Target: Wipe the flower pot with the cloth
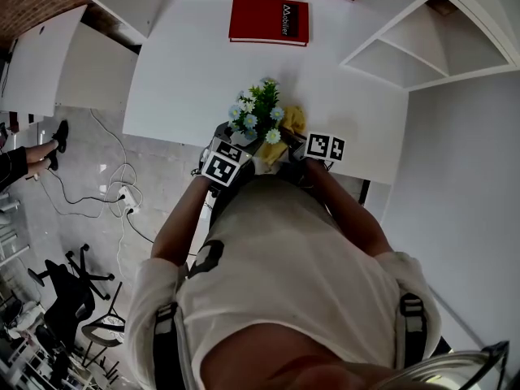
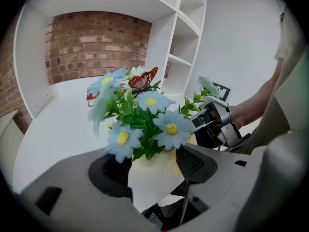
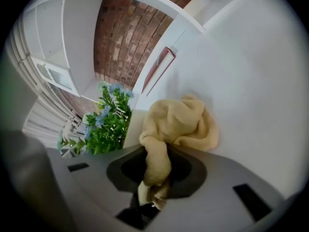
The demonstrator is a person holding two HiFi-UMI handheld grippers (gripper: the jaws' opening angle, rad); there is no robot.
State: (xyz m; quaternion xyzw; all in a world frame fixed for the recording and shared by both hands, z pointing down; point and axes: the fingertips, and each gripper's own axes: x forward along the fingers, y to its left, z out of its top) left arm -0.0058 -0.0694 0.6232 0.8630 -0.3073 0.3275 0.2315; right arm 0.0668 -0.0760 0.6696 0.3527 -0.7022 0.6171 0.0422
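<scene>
At the near edge of the smooth white table (image 1: 187, 80) is the flower pot (image 2: 149, 185), plain, white and tapered. My left gripper (image 2: 153, 166) clasps its sides, jaws set wide. My right gripper (image 3: 154, 170) pinches a tail of the soft, crumpled yellow cloth (image 3: 181, 122) just beside the pot. Blue daisies (image 2: 170, 128) top the pot.

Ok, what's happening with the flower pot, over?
Left gripper shut on the white flower pot of blue daisies. Right gripper pinches the yellow towelling cloth, bunched beside the pot. Nothing blocking.
</scene>
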